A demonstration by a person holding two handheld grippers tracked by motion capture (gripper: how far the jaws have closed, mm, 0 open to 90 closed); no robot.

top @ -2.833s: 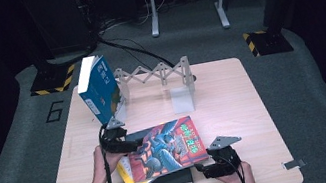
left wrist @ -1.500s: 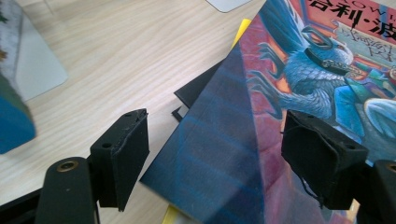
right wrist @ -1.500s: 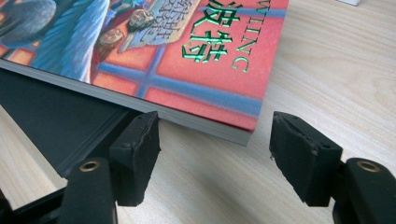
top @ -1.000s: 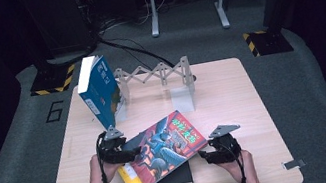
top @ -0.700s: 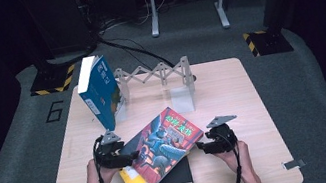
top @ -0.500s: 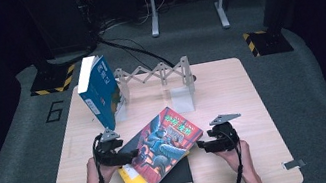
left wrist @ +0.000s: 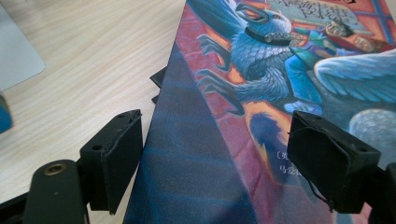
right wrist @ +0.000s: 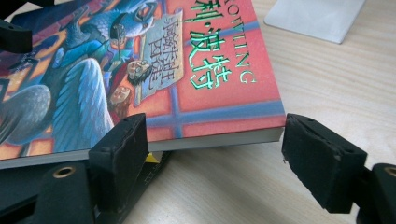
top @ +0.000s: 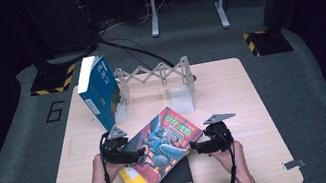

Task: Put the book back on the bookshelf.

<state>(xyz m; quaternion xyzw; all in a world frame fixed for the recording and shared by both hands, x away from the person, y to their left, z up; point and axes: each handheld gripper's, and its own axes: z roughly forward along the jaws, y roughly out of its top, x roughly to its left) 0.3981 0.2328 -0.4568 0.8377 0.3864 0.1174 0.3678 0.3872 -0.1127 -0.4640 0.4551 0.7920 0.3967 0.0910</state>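
A paperback with a red cover and a blue winged beast [top: 165, 144] lies askew on a black book [top: 171, 180] and a yellow one [top: 130, 181] near the table's front edge. My left gripper [top: 134, 155] is at its left corner. In the left gripper view the spine and cover [left wrist: 261, 93] sit between the spread pads [left wrist: 116, 158], which have just been opening. My right gripper [top: 198, 147] is at the right edge. Its jaws have also just been opening, and the book's corner [right wrist: 187, 79] lies between them with a gap at the right pad [right wrist: 322, 158].
A blue book [top: 100, 90] stands leaning at the left end of a grey folding rack [top: 158, 74] at the back of the wooden table [top: 238, 98]. A white bookend [top: 182, 101] stands behind the paperback. Bare wood lies to the right and left.
The paperback has turned anticlockwise and settled on the stack. Both grippers' jaws have widened off it, and the hands have stayed at its two sides.
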